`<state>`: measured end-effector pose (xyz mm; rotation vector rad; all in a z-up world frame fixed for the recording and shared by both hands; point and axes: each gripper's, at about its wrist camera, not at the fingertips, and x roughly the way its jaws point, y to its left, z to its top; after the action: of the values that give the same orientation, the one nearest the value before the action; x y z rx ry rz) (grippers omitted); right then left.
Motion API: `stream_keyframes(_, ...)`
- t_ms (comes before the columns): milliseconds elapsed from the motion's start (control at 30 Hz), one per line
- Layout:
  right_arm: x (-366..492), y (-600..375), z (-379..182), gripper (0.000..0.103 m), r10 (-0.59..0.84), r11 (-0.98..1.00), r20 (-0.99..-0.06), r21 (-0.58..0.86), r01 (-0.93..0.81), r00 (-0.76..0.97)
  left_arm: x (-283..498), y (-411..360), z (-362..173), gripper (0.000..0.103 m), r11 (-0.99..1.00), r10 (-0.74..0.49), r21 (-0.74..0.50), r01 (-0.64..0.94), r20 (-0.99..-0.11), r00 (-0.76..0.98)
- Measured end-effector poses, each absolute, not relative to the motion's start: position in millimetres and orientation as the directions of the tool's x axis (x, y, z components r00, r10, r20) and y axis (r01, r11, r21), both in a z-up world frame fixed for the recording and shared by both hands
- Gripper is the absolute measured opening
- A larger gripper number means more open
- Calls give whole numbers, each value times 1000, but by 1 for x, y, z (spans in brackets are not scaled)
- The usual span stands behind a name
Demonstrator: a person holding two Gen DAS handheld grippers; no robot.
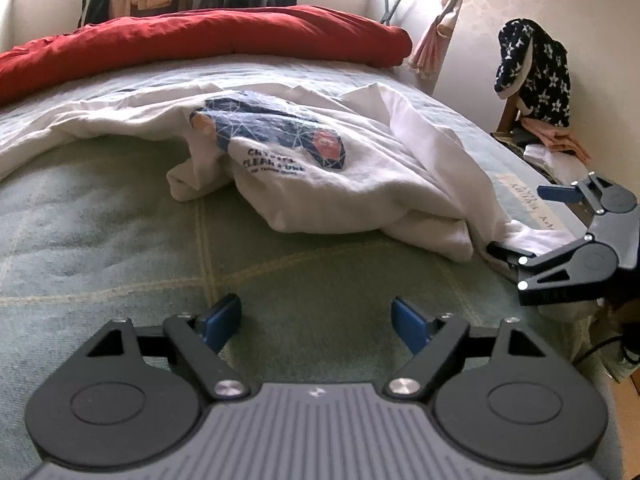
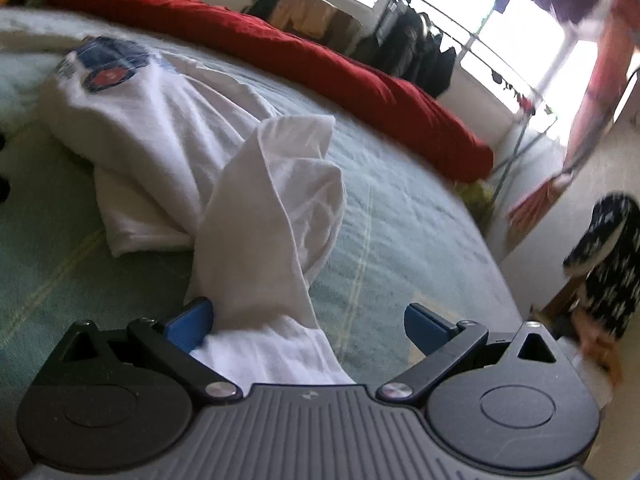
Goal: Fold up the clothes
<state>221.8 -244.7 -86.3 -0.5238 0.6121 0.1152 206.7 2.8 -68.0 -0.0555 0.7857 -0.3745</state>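
Folding has barely begun: the white printed T-shirt (image 1: 320, 168) lies crumpled on the green bedspread (image 1: 120, 240). Left gripper (image 1: 316, 320) hovers spread and empty; right gripper (image 2: 308, 324) stands spread too, a sleeve (image 2: 276, 240) draped between its jaws, unpinched.

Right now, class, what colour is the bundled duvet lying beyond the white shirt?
Red. The duvet shows best in the left wrist view.

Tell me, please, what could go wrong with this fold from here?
The right tool stands open around the white T-shirt sleeve, so a pull may leave the cloth behind. The shirt lies bunched, so folding now may lock in creases. The left tool is empty, leaving the near hem unanchored.
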Motion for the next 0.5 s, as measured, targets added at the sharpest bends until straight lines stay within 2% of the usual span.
stream_keyframes(100,221,-245,-87,103,-42,873,-577,-419,-251,816,209,6,-69,88,918,-384,-210,335,-677,628)
stream_keyframes(367,217,-247,-90,103,-12,874,-559,-408,-262,829,229,7,-62,88,868,-429,-174,465,-733,527)
stream_keyframes(500,234,-255,-84,103,-29,943,-668,-266,-201,744,242,-3,-63,93,846,-414,-140,514,-780,469)
